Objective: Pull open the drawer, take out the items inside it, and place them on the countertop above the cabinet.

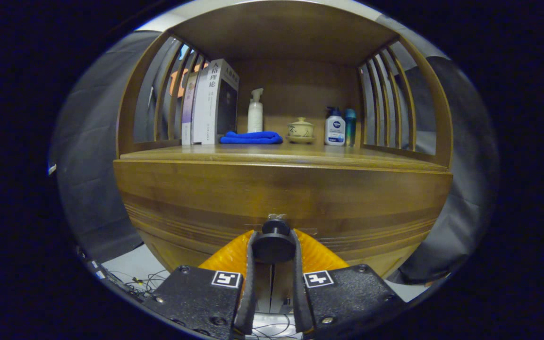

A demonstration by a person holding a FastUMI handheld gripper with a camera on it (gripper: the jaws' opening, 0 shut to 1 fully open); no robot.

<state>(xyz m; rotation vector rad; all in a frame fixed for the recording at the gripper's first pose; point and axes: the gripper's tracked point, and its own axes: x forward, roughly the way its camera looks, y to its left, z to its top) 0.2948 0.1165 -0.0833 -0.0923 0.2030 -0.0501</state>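
Note:
A wooden cabinet fills the scene ahead, with its drawer front point(281, 198) right before me. A round dark knob point(274, 244) sticks out of the drawer front, and my gripper point(273, 248) is shut on it, one finger pressing each side. The drawer's inside is hidden. Above the drawer runs the wooden countertop point(300, 155), under a slatted shelf frame.
On the countertop stand upright books point(210, 101) at the left, a folded blue cloth point(251, 137), a white pump bottle point(255, 112), a small lidded ceramic cup point(300, 129), a white and blue bottle point(335, 127) and a teal bottle point(350, 126). Cables point(144, 281) lie on the floor below left.

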